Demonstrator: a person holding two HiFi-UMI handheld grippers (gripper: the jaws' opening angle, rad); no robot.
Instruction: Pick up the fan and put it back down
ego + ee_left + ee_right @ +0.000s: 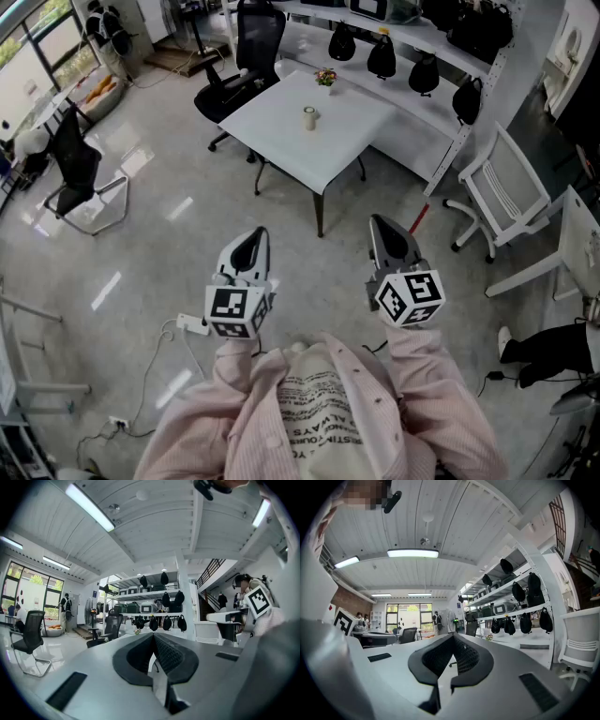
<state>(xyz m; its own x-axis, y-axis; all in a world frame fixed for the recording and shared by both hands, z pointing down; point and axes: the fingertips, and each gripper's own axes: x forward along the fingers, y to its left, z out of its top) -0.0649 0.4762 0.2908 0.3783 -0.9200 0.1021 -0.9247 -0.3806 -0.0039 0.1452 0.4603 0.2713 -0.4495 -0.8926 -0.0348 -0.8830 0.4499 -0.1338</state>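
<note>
Both grippers are held side by side at chest height above the floor, well short of the white table (281, 127). My left gripper (255, 236) is shut with nothing between its jaws, and its pads meet in the left gripper view (153, 637). My right gripper (380, 225) is likewise shut and empty (453, 638). What looks like a tall standing fan (450, 618) is far back in the room, near the windows. A small pale cylinder (309, 117) and a little flower pot (325, 77) stand on the table.
A black office chair (246, 56) is behind the table and a white chair (502, 197) to its right. Shelving with black bags (422, 66) lines the back. Another black chair (80, 173) is at the left. A power strip (192, 325) and cables lie on the floor.
</note>
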